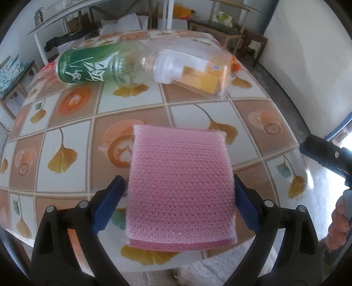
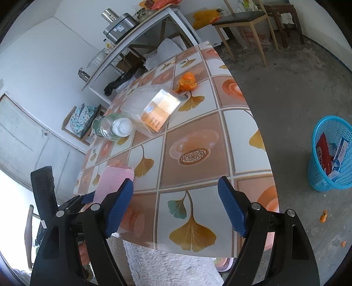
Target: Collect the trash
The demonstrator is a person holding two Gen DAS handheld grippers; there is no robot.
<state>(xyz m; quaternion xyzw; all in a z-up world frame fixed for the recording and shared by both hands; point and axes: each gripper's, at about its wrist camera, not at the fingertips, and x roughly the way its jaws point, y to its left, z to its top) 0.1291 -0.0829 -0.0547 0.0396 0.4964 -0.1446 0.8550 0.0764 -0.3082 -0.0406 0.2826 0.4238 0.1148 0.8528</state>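
My left gripper [image 1: 179, 187] is shut on a pink foam sheet [image 1: 180, 184], its blue pads pressed on both sides, held just above the tiled table [image 1: 72, 123]. The sheet also shows in the right wrist view [image 2: 114, 180]. My right gripper [image 2: 176, 198] is open and empty over the table's near edge. A clear bottle with a green label [image 1: 94, 63] lies on its side at the far end, also in the right wrist view [image 2: 112, 127]. A clear plastic box with an orange card [image 1: 193, 70] lies beside it, also in the right wrist view [image 2: 154, 112]. Orange peel [image 2: 187, 82] lies behind the box.
A blue mesh bin [image 2: 330, 156] holding some packaging stands on the floor right of the table [image 2: 237, 140]. Peel scraps [image 2: 323, 217] lie on the floor. A chair [image 2: 244, 19] and a shelf rack [image 2: 140, 37] stand beyond the table. A white fluffy rug [image 2: 167, 264] lies below the near edge.
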